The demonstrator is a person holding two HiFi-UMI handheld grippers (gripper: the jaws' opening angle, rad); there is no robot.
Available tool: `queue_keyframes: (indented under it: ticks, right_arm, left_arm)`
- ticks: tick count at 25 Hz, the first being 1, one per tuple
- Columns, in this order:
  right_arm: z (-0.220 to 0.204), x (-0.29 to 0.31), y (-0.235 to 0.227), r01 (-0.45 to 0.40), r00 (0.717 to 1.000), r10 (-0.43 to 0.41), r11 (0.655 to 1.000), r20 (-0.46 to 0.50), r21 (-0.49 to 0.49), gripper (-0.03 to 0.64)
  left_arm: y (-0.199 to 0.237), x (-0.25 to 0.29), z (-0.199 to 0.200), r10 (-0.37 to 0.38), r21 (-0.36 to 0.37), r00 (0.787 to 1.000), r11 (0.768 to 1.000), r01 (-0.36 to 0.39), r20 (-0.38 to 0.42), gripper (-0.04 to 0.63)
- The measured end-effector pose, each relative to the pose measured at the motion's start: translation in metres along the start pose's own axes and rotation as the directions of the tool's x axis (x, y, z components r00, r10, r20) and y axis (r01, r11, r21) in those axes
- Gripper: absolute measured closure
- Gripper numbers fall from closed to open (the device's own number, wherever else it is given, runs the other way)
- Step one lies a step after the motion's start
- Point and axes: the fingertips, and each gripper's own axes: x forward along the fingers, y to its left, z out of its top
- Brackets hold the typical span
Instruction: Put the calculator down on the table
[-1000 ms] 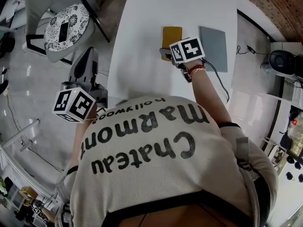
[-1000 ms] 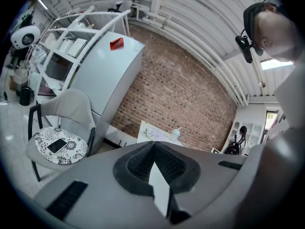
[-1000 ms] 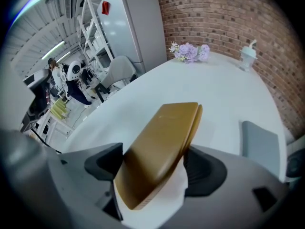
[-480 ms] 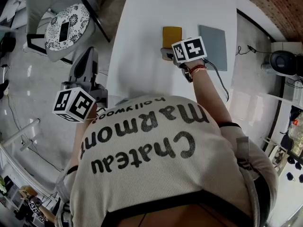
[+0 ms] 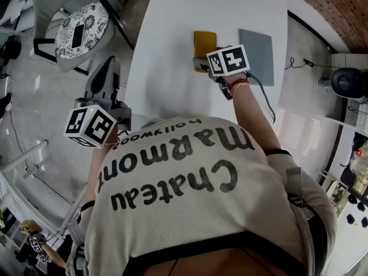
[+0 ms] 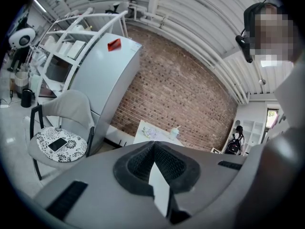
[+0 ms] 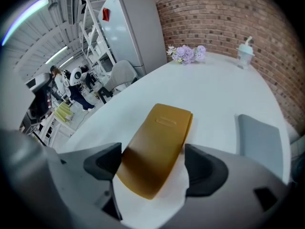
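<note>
Calculator (image 7: pixel 157 132) in right gripper (image 7: pixel 151 163), white table (image 7: pixel 214 94), brick wall (image 7: pixel 228 13) beyond

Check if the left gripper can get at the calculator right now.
Probably not: the left gripper hangs shut beyond the left edge of the table, and the right gripper clamps the calculator by both sides.

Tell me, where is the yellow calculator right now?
In the head view the calculator is between the fingers of the right gripper, over the white table, just left of a grey pad.
</note>
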Motion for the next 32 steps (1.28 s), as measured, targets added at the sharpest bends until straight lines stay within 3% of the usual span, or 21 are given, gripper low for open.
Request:
queue_keyframes:
  ticks: [12, 23, 28, 32]
  right_arm:
    - [-0.017, -0.011, -0.006, -0.076, 0.997, 0.073, 0.991, -0.031, -0.107, 0.190]
    - [-0.015, -0.023, 0.003, -0.088, 0.994, 0.097, 0.986, 0.057, -0.138, 0.190]
    - [-0.029, -0.056, 0.023, -0.146, 0.978, 0.159, 0.984, 0.133, -0.106, 0.221]
    - [-0.040, -0.088, 0.027, -0.165, 0.957, 0.180, 0.983, 0.227, -0.085, 0.317]
  left_arm:
    - [-0.048, -0.022, -0.030, 0.102, -0.039, 0.995, 0.994, -0.102, 0.010, 0.594]
    - [-0.084, -0.069, -0.041, 0.207, -0.048, 0.974, 0.978, -0.203, 0.095, 0.594]
    - [-0.111, -0.086, -0.055, 0.216, -0.062, 0.970, 0.976, -0.210, 0.114, 0.594]
    - [-0.138, -0.095, -0.070, 0.213, -0.085, 0.969, 0.975, -0.203, 0.129, 0.594]
